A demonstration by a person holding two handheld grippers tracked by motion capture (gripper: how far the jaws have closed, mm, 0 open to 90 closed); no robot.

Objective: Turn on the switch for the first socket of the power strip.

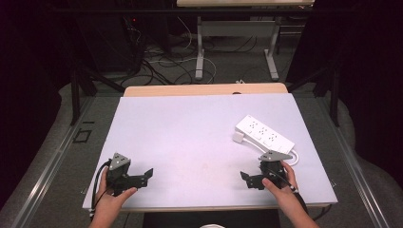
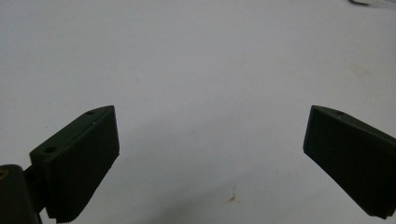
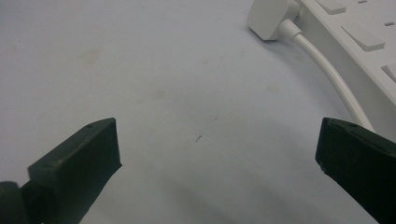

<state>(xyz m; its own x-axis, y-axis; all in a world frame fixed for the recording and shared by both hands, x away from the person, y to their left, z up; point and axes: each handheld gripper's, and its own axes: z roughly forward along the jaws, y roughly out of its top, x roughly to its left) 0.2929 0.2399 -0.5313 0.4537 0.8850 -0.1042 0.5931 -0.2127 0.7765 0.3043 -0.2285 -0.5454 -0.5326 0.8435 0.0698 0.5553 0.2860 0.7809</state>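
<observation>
High view: looked forward and down from above the person's side, taking in the whole white table [image 1: 190,137] and the floor beyond
Left gripper view: rode low and close over the table, facing along its own wide-apart jaws
Right gripper view: sat equally low, facing toward the power strip [image 3: 359,42] and its cord [image 3: 327,70]
Shared: the power strip [image 1: 263,133] also appeared from above, at the table's right

The power strip [image 3: 359,42] runs off the right gripper view's top and right edges, so its sockets can't be counted there. Its white cable [image 3: 327,70] slips behind the tool's right jaw. In the high view the right tool [image 1: 251,179] partly hides that cable's loop.
</observation>
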